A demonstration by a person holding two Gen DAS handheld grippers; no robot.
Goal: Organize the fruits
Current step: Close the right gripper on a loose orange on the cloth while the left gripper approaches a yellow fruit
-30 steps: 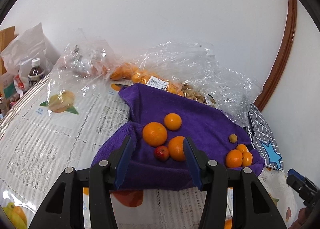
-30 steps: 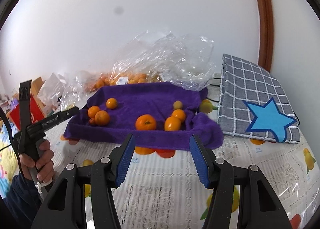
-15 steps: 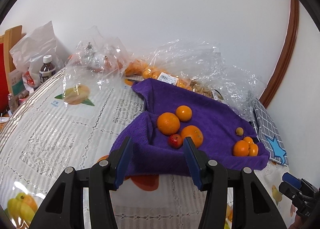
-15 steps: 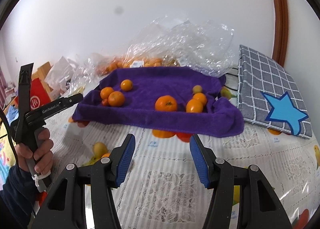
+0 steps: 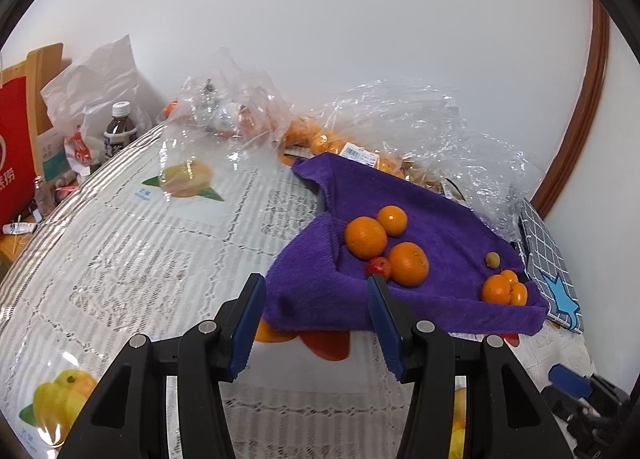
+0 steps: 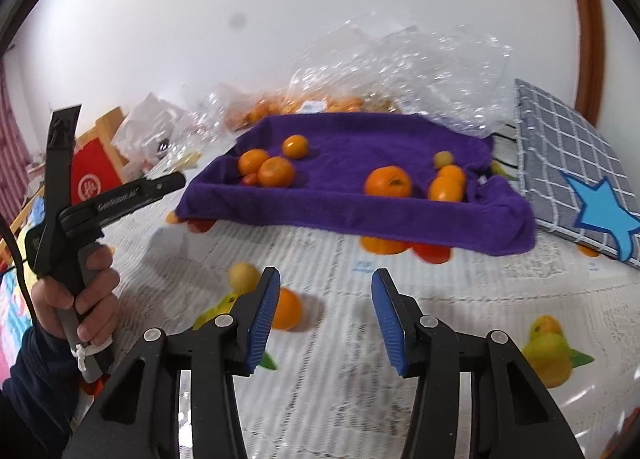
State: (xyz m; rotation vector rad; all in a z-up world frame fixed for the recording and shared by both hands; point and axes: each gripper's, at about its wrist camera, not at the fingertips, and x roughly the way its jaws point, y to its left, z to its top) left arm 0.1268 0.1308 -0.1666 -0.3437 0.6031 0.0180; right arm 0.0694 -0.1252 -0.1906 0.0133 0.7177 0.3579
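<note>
A purple towel (image 5: 440, 219) (image 6: 360, 139) lies on the table with fruit on it. At its left are three oranges (image 5: 366, 237) (image 6: 276, 173) and a small red fruit (image 5: 379, 267). At its right are smaller oranges (image 5: 496, 289) (image 6: 388, 181) and a little yellowish fruit (image 5: 493, 259) (image 6: 443, 158). My left gripper (image 5: 314, 291) hovers open before the towel's near left corner, holding nothing. My right gripper (image 6: 324, 287) stands back over the tablecloth, its jaws closing on nothing. A hand (image 6: 80, 299) holds the left gripper at the left of the right wrist view.
Crumpled clear plastic bags (image 5: 420, 119) (image 6: 400, 59) with more oranges lie behind the towel by the wall. A grey checked pad with a blue star (image 6: 580, 179) (image 5: 552, 271) sits at its right. A bottle (image 5: 119, 131) and a red bag (image 5: 12, 147) stand far left. The tablecloth carries printed fruit (image 6: 286, 309).
Both grippers have drawn back from the towel, which now sits farther off and to the right in the left wrist view. The right gripper's jaws have narrowed a little.
</note>
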